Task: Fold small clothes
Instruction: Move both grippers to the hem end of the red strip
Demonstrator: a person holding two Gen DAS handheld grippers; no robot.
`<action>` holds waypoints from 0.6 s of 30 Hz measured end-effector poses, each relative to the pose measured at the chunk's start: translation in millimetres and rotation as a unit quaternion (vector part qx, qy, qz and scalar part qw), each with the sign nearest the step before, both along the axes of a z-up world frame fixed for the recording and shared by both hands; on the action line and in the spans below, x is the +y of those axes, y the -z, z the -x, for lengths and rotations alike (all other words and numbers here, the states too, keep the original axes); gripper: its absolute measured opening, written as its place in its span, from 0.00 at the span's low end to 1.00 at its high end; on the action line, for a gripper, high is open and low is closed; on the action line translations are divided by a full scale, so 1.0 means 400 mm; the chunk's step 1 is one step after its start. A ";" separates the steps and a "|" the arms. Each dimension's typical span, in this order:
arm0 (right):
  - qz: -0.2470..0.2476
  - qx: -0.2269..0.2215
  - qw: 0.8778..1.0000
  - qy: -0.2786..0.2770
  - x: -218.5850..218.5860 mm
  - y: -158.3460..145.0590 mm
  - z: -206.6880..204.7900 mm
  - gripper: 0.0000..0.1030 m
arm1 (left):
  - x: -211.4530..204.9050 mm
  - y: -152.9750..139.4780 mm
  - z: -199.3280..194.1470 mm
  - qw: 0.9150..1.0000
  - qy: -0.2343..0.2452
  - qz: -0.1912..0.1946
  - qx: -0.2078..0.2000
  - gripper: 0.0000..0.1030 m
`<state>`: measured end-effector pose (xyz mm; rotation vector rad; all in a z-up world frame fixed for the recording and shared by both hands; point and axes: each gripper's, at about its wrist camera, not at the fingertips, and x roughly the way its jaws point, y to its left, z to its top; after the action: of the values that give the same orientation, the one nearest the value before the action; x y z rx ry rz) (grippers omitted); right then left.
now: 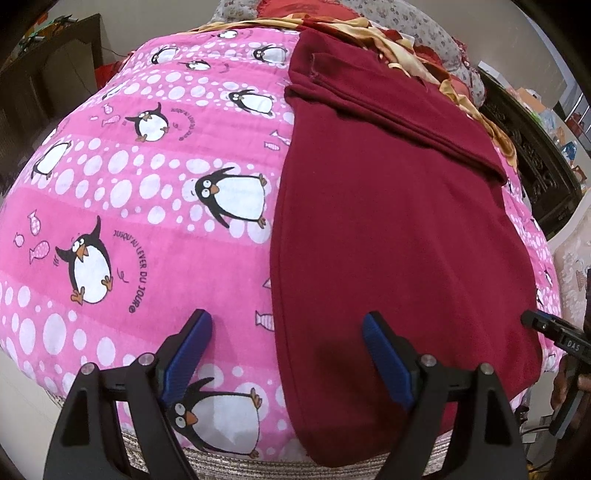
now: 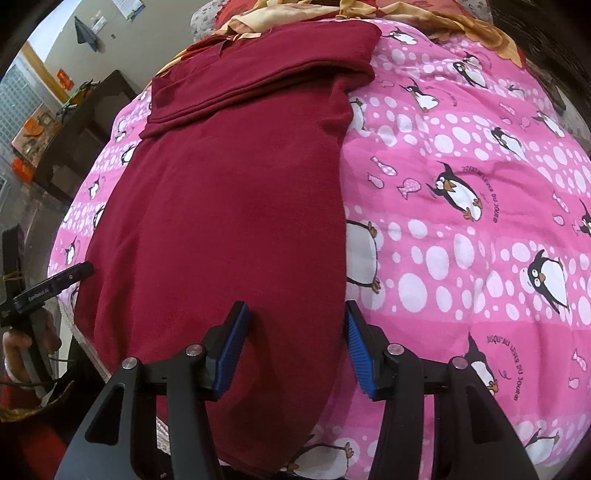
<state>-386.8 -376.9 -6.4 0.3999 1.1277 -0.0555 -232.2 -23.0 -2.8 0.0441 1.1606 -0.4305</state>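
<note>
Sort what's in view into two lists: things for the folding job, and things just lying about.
For the job:
maroon garment, partly folded
left gripper, open
right gripper, open

Lying about:
pink penguin blanket
orange-and-red floral cloth
dark cabinet

Your light was bright and even indoors | soft shadows sat under the blue fingers (image 1: 384,354) on the garment (image 1: 388,240) | focus stayed sharp mid-frame | heavy fisheye bulge bent the bedspread (image 2: 461,221), dark vignette at corners.
</note>
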 end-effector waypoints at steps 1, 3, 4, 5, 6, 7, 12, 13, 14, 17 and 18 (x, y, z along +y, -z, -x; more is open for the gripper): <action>0.001 0.000 1.000 -0.001 0.001 0.000 -0.001 0.66 | 0.000 0.000 0.000 1.000 0.001 -0.001 0.000 0.85; 0.001 0.000 1.000 -0.002 0.003 -0.001 -0.002 0.66 | 0.000 0.001 0.000 1.000 0.001 -0.001 -0.001 0.85; 0.001 0.000 1.000 -0.002 0.004 -0.001 -0.004 0.66 | -0.001 0.001 0.000 1.000 0.001 -0.001 -0.001 0.85; 0.001 0.001 1.000 -0.002 0.008 0.000 -0.009 0.66 | -0.001 0.001 0.000 1.000 0.001 -0.001 0.000 0.85; 0.002 0.002 1.000 -0.002 0.010 0.001 -0.012 0.66 | -0.001 0.001 0.000 1.000 0.001 -0.001 0.000 0.85; 0.001 0.002 1.000 -0.002 0.010 0.002 -0.013 0.66 | 0.000 0.001 -0.001 1.000 0.001 -0.001 0.001 0.85; 0.001 0.004 1.000 -0.003 0.009 0.003 -0.021 0.66 | -0.002 0.003 -0.004 1.000 0.000 0.001 0.003 0.86; 0.001 0.004 1.000 -0.004 0.009 0.003 -0.023 0.66 | -0.003 0.003 -0.003 1.000 0.000 0.000 0.001 0.86; 0.002 0.005 1.000 -0.004 0.010 0.004 -0.025 0.66 | -0.003 0.004 -0.004 1.000 0.001 0.000 0.001 0.87; 0.002 0.004 1.000 -0.003 0.009 0.004 -0.029 0.66 | -0.004 0.006 -0.007 1.000 0.005 -0.002 0.000 0.87; 0.001 0.004 1.000 -0.003 0.010 0.005 -0.030 0.66 | -0.003 0.005 -0.008 1.000 0.005 -0.001 0.002 0.87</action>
<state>-374.8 -373.1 -8.2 0.3941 1.1372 -0.0538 -228.8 -24.3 -4.8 0.0510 1.1648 -0.4387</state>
